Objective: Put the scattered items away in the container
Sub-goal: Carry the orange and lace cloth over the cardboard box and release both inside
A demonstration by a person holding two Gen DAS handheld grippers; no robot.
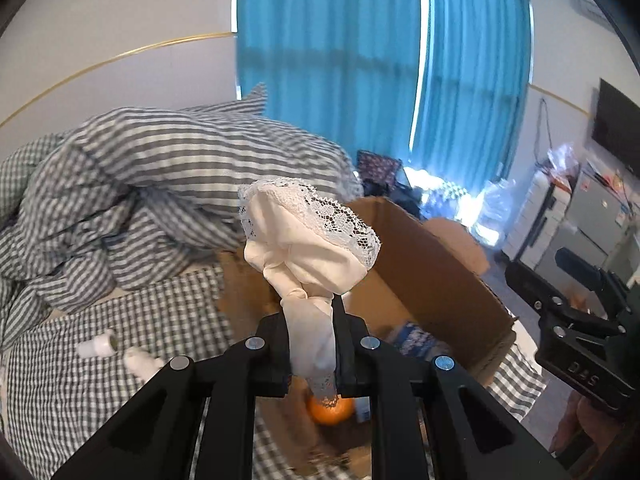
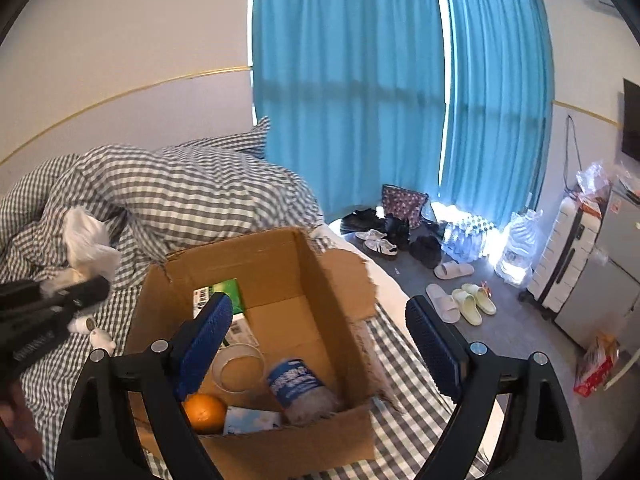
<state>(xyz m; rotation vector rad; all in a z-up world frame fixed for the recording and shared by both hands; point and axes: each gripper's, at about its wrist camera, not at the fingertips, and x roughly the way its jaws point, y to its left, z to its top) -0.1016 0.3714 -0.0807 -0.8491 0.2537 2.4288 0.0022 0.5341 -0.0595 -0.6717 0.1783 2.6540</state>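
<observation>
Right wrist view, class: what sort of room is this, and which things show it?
Most likely a lived-in bedroom: a bed with rumpled checked bedding, blue curtains over a window, and shoes and slippers on the floor beside a suitcase.

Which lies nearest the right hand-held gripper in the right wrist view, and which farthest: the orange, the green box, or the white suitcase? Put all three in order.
1. The orange: in the cardboard box, just below the right hand-held gripper's left finger.
2. The green box: against the box's far left wall.
3. The white suitcase: on the floor, far right.
</observation>
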